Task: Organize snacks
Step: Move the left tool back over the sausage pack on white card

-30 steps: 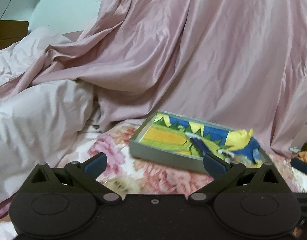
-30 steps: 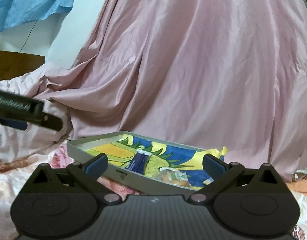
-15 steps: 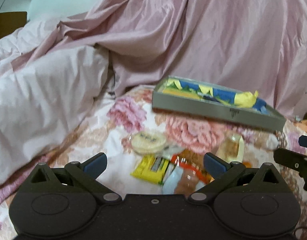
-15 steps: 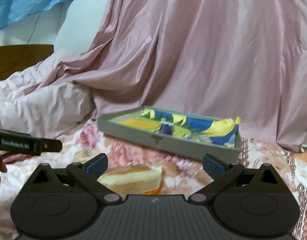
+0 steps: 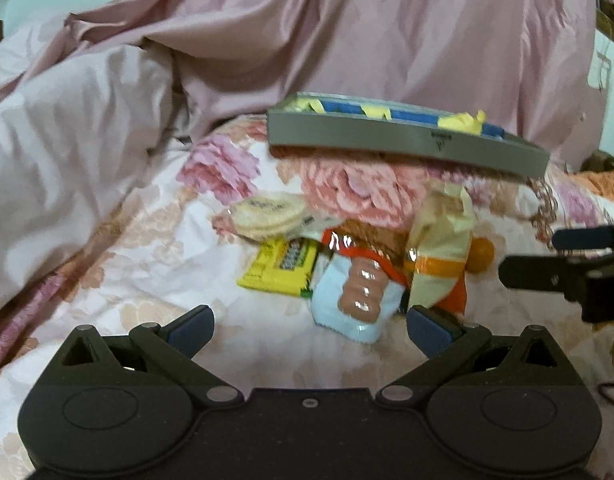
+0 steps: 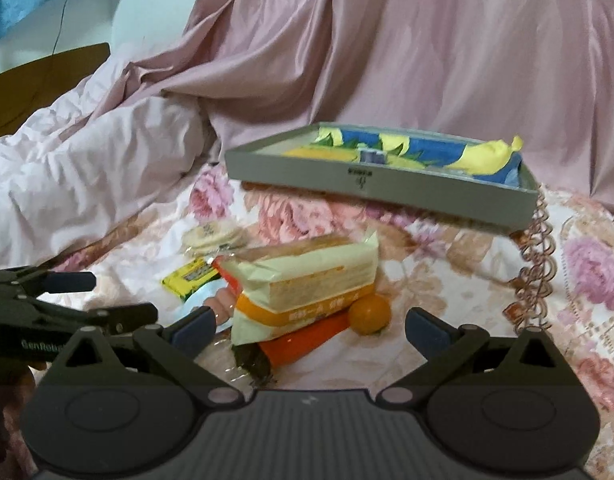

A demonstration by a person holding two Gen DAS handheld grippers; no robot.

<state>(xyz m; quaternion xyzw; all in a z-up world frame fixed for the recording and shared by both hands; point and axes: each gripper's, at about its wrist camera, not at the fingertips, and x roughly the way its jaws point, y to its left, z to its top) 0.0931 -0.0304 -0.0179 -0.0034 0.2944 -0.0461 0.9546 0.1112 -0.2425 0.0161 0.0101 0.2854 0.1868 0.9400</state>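
A pile of snacks lies on the floral bedspread: a round cracker pack (image 5: 267, 212), a yellow packet (image 5: 281, 266), a light blue sausage pack (image 5: 357, 296), a cream and orange cake pack (image 6: 307, 284) and a small orange ball (image 6: 370, 309). Behind the pile rests a grey tray (image 5: 407, 138) lined with blue and yellow cloth. My left gripper (image 5: 309, 328) is open just before the sausage pack, holding nothing. Just as open and holding nothing, my right gripper (image 6: 310, 326) hovers over the cake pack. The left gripper (image 6: 67, 300) also shows at the right wrist view's left edge.
A pink satin sheet (image 6: 427, 48) is draped behind the tray. A pale pink quilt (image 5: 67, 128) is heaped on the left. An orange cloth (image 5: 603, 184) lies at the far right. A wooden headboard (image 6: 39, 76) stands at the back left.
Both grippers have tilted down and drawn near the snack pile, which was out of view a second ago. The tray now sits higher and farther in both views.
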